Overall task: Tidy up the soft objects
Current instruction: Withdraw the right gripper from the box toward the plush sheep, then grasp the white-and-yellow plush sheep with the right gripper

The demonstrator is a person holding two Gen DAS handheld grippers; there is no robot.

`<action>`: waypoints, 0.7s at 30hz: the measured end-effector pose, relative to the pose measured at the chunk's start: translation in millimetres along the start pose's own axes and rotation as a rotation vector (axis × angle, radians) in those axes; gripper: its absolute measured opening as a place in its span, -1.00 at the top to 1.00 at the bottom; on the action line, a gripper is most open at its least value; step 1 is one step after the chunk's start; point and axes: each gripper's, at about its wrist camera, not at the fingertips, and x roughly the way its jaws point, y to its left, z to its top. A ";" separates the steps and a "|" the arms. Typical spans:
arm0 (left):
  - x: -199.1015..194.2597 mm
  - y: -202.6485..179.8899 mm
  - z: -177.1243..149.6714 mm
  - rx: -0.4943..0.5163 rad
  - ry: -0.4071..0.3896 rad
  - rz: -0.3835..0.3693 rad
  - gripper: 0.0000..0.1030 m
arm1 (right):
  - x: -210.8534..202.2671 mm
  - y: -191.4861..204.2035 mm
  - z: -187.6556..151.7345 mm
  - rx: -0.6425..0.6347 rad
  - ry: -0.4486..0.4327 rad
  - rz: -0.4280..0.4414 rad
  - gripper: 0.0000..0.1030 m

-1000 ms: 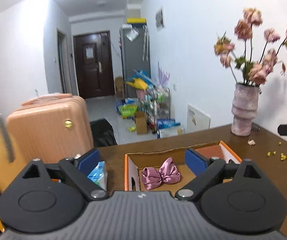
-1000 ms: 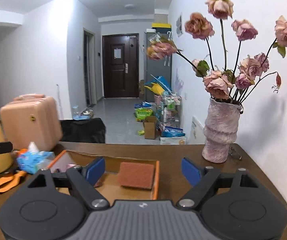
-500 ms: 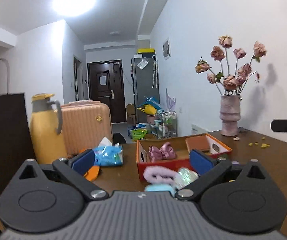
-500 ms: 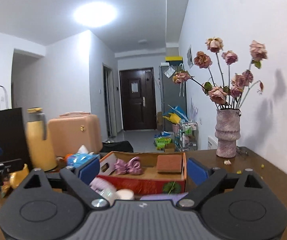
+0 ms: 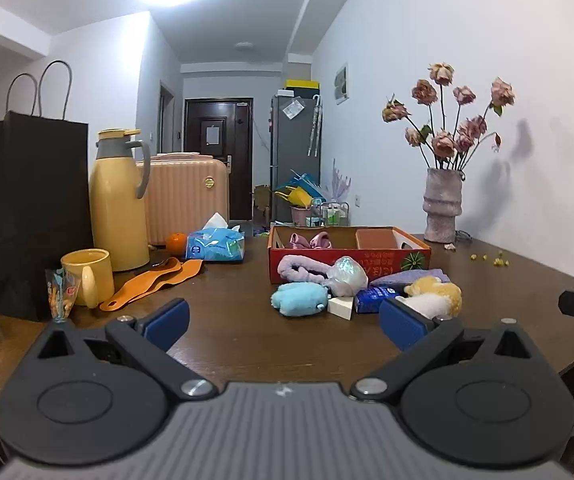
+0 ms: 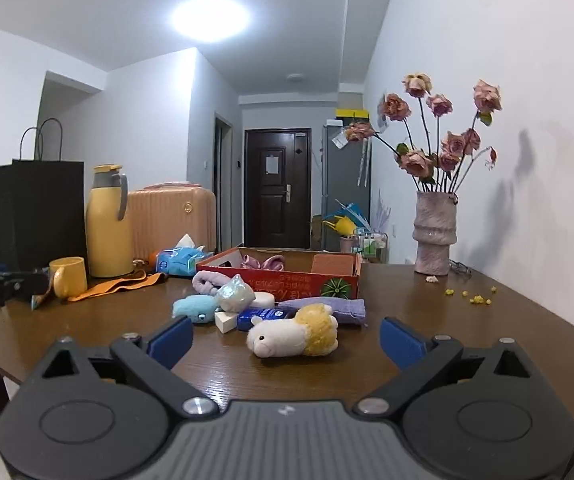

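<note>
Both grippers have pulled back from the red box point(image 6: 287, 276), and now the right gripper point(image 6: 285, 338), jaws opening and empty, faces the plush sheep point(image 6: 293, 336) lying crosswise just ahead, nearer than the wide-open, empty left gripper point(image 5: 283, 322).

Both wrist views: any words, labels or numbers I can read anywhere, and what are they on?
None can be read for certain.
Red cardboard box: a row of light characters beside a round green emblem, too blurred to read.
Small dark blue packet: white print, too small.
Blue tissue pack: round mark and print, blurred.
Snack wrapper by the yellow mug: red patch, unreadable.
Notice on the far door: blank at this range.
</note>
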 end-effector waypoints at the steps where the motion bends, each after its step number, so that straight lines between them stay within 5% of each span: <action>1: 2.6 -0.8 0.8 -0.001 0.001 0.000 -1.00 | 3.3 -0.1 1.7 -0.001 0.007 -0.008 -0.94; 13: 52.1 -9.1 -7.7 -0.001 0.080 -0.034 -1.00 | 45.0 -15.4 -6.3 0.060 0.070 -0.040 -0.94; 21: 132.1 -45.7 -5.9 0.016 0.184 -0.171 -1.00 | 115.1 -36.2 -2.9 0.123 0.149 -0.047 -0.91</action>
